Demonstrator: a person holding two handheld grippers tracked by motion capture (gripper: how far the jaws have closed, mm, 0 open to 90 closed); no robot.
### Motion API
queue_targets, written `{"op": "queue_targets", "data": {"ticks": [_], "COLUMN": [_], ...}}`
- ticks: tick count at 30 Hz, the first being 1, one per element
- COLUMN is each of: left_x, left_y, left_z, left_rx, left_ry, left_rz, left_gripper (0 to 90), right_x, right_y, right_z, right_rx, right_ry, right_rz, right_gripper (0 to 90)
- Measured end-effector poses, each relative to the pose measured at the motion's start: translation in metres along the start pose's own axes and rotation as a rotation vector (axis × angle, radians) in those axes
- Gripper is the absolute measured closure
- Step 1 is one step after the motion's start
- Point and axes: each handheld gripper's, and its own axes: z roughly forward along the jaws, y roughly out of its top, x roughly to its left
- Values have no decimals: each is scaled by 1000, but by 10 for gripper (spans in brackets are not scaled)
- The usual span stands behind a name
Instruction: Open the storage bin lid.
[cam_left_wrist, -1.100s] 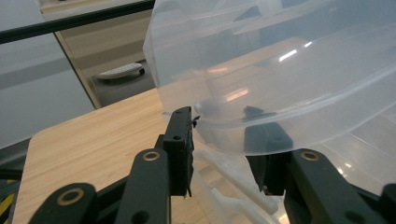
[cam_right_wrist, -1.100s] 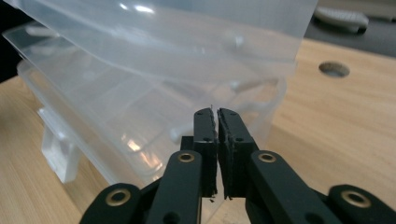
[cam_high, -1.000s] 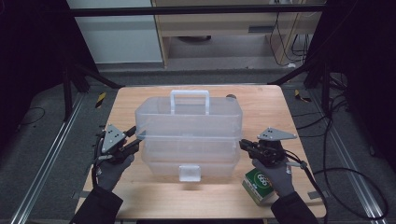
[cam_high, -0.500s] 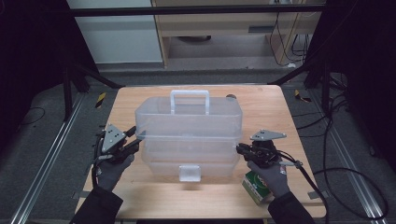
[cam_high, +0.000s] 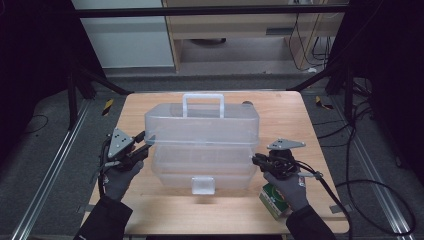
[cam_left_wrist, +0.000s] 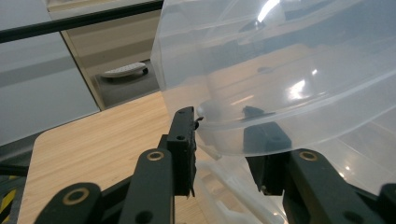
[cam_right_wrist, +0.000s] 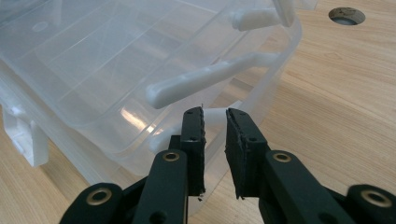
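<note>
Right claw (cam_high: 256, 161) — nearer the box (cam_high: 202, 137) — opening

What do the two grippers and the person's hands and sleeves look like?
Both the left gripper and the right gripper are black, each with a grey three-cornered plate on top and a trailing black cable. Their jaws are flat black bars with round rivets. The person wears grey gloves and dark sleeves.

Honestly nothing here is readable. The small green box (cam_high: 274, 199) under the right hand has some print on it, white and reddish patches, but it's way too small and blurry to make out a word. The clear plastic storage box (cam_high: 202, 137) carries no lettering I can see.
</note>
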Motion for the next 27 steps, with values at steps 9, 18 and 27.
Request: {"op": "queue_targets", "data": {"ticks": [9, 18, 27], "left_x": [3, 8, 11], "left_y": [12, 23, 33], "left_z": [5, 9, 15], "left_rx": [-16, -15, -19], "left_ry": [17, 27, 45], "left_rz": [-18, -17, -28], "left_gripper": [657, 670, 689], "right_x": [-1, -1, -1], "right_y": [1, 1, 2], "right_z": [0, 0, 0], "right_rx": [11, 17, 18], "right_ry": [8, 11, 11], "right_rz": [36, 49, 51], "right_gripper": [774, 778, 779]}}
